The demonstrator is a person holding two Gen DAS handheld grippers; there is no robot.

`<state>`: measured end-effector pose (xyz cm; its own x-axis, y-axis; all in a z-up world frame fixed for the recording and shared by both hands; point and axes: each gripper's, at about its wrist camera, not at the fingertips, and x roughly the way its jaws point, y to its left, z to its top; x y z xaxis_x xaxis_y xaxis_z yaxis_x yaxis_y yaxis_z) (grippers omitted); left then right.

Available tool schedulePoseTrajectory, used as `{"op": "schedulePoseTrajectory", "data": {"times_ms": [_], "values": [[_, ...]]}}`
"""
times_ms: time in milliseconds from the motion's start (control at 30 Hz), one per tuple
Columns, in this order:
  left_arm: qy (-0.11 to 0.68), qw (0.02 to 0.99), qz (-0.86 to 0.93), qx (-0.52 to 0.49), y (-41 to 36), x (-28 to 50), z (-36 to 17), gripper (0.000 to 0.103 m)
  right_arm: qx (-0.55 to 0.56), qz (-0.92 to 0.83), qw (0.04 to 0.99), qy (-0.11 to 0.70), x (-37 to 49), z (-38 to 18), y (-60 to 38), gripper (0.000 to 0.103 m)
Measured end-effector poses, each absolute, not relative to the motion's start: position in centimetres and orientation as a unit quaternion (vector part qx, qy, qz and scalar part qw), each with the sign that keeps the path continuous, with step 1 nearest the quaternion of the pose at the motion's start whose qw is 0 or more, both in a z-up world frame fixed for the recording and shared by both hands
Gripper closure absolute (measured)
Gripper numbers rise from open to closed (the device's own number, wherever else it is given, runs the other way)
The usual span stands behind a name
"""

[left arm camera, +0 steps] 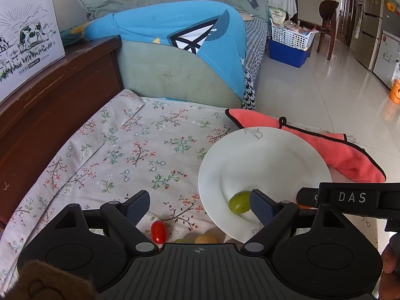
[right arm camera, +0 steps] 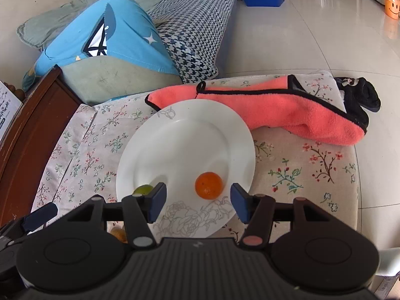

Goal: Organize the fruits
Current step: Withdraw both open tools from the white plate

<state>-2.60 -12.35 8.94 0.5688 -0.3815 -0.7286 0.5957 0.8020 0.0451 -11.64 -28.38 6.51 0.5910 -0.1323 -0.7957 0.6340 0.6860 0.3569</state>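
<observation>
Both grippers hang over the near edge of the plate (right arm camera: 160, 135), and neither holds anything. Left gripper (left arm camera: 200, 206) has its jaws spread wide with only cloth and plate rim between them; the green fruit (left arm camera: 239, 202) lies on the plate just inside its right finger, seemingly not pressed by it. Right gripper (right arm camera: 197, 200) stands about half open, and the orange fruit (right arm camera: 208, 185) sits on the plate just ahead of the gap between its fingers, free of both pads.

So two fruits look placed. Left to do, as far as can be seen: the red tomato (left arm camera: 158, 231) lies on the floral cloth (left arm camera: 120, 155) just below the left gripper's left finger, and a yellowish fruit (left arm camera: 207, 238) sits beside it, close under the gripper body, with a sliver of something green next to it that is too hidden to name. These three are near the plate's rim but off it.

A pink towel (right arm camera: 287, 107) lies beyond the plate, touching its far edge.
</observation>
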Motion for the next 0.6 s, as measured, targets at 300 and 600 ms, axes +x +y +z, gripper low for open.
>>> {"op": "schedulePoseTrajectory", "data": {"times_ms": [300,600], "values": [[0.372,0.877,-0.266,0.148,-9.2,-4.8,9.7,0.015,0.333,-0.208,0.833,0.390,-13.1,6.6,-25.7,0.045],[0.377,0.875,-0.261,0.158,-6.7,-6.0,10.0,0.015,0.345,-0.190,0.828,0.398,-14.3,6.1,-23.0,0.045]]}}
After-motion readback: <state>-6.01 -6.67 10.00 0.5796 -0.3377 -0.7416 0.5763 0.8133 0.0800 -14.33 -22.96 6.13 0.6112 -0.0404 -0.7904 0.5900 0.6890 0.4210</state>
